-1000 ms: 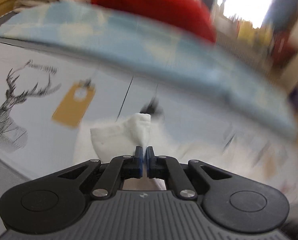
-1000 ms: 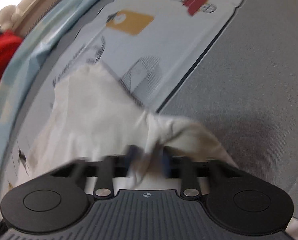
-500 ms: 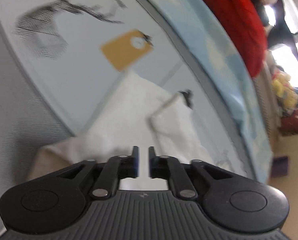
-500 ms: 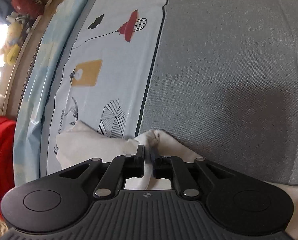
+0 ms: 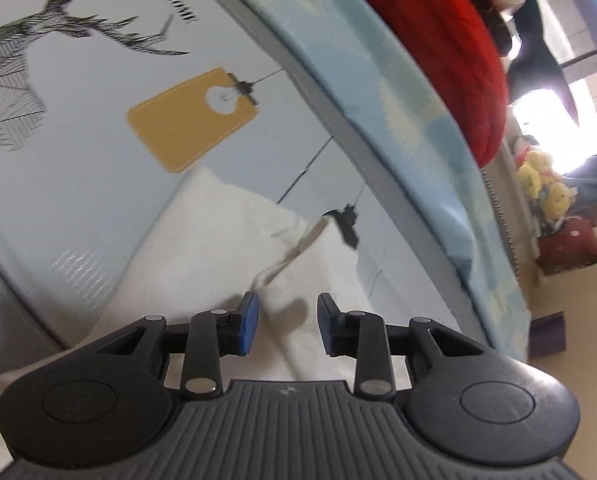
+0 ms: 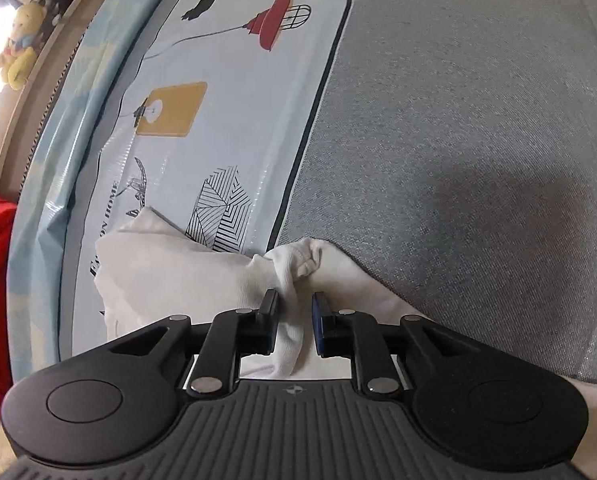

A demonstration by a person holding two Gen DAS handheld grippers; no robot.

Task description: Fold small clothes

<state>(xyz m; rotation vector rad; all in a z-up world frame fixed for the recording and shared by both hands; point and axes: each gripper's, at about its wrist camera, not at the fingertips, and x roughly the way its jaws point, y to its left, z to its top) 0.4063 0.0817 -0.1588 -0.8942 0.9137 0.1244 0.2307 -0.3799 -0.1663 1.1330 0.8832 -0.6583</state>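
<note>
- Lying flat is the white garment (image 5: 226, 256), folded over on itself, partly on the printed plastic sheet (image 5: 78, 160) and partly on the grey cloth (image 6: 478, 120) that covers the table, down at the near end of the dark border line between the two.
- left gripper (image 5: 287, 324) sits right over a folded edge of it; its jaws have just been opening, and they're spread now with the fabric between them but the blue pads not pressing on it.
- right gripper (image 6: 295, 322) has a bunched ridge of the same garment standing between its jaws; they've just been opening too and there's a gap on each side, so nothing's pinched.
- Printed on the sheet: a yellow tag (image 5: 190, 120), a deer drawing (image 5: 38, 52), a red lamp (image 6: 276, 20).
- Past the sheet's far edge there's a light blue cloth (image 5: 398, 80), then something red and knitted (image 5: 438, 32); yellow plush toys (image 5: 542, 188) sit further off.
</note>
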